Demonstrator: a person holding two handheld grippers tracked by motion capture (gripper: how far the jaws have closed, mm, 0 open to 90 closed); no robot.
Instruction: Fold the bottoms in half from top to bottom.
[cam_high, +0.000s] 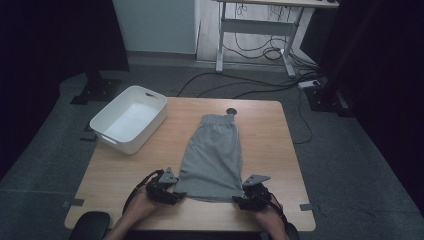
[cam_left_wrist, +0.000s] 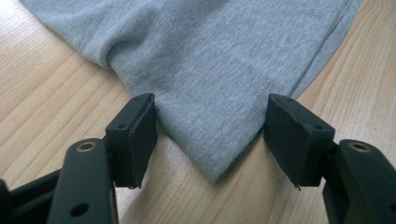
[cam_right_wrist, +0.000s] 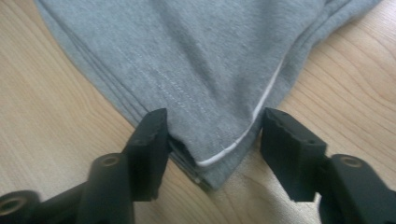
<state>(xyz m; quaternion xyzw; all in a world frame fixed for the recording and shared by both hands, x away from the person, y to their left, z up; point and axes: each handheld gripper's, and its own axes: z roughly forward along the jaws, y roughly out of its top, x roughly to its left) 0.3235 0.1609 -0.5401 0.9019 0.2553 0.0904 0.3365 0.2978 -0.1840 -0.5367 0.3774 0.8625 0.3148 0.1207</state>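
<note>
Left tool (cam_left_wrist: 210, 140): nearest item, held in the person's left hand (cam_high: 140, 207) at the near edge of the counter (cam_high: 125, 165). Its black jaws stood apart, one on each side of a hem corner of the grey shorts (cam_left_wrist: 215, 70); the pads flanked the cloth without clamping it. The corner lay flat on the wood between them.

Right tool (cam_right_wrist: 212, 144): held in the right hand (cam_high: 270, 215), matching the left. Its jaws also stood apart and straddled the other hem corner, where several layers of fabric and a white seam edge showed. One pad sat just beside the layered edge; no firm pinch visible.

Grey shorts: folded lengthwise, laid down the middle of the counter, waistband at the far end, hem at the near end between the two tools.

White bin (cam_high: 129, 119): rectangular, on the far left corner of the counter, overhanging its edge, well apart from the shorts.

Counter: light wood, with a round cable hole (cam_high: 231, 111) just beyond the waistband.

Beyond: grey floor with cables (cam_high: 260, 87), a white desk frame (cam_high: 255, 30).
</note>
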